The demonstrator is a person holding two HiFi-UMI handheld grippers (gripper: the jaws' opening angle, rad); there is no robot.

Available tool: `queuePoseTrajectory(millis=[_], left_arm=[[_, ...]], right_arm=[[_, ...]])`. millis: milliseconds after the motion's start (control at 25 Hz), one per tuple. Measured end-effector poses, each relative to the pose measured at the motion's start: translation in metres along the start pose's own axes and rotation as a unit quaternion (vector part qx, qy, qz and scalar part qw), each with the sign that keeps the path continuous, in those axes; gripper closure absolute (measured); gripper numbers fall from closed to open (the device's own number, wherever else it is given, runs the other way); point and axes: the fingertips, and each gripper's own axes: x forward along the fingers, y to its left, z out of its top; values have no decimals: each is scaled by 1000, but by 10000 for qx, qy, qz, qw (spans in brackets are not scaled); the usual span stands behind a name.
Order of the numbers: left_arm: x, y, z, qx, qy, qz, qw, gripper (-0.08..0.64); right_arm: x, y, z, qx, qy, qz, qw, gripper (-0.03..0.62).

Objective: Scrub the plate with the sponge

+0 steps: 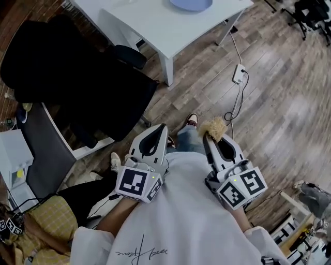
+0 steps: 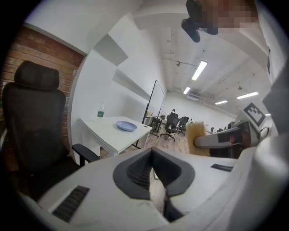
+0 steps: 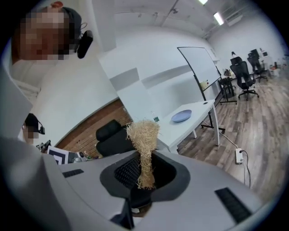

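Note:
A pale blue plate point(image 1: 191, 4) lies on the white table point(image 1: 155, 23) far ahead of me, also visible in the left gripper view point(image 2: 126, 126) and the right gripper view point(image 3: 181, 116). My right gripper point(image 1: 209, 135) is held close to my body, shut on a tan, straw-like sponge point(image 1: 214, 128) that sticks out past its tips point(image 3: 143, 135). My left gripper point(image 1: 160, 129) sits beside it, shut with nothing between its jaws point(image 2: 152, 158). From the left gripper view the sponge point(image 2: 196, 135) shows off to the right. Both grippers are well short of the table.
A black office chair point(image 1: 77, 77) stands left of the table, between me and it. A white power strip point(image 1: 238, 73) with its cable lies on the wooden floor to the right. A small bottle point(image 2: 100, 113) stands at the table's far end. Desks and clutter fill the left edge.

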Motion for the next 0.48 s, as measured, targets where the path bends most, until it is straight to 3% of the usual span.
queuePoseTrajectory(millis=[160,320,480], left_arm=[[26,5,16,257,-56,201,9995,569],[55,15,27,151,-54,329,9993,568],[90,19,42,42,-85,505,9987,563]], right_arm=[[12,-25,27,11,-123,66,9999,552],[24,-35,51,-400,-82,195,9990,552],[23,-70,81,-615,-244,13,9978,552]])
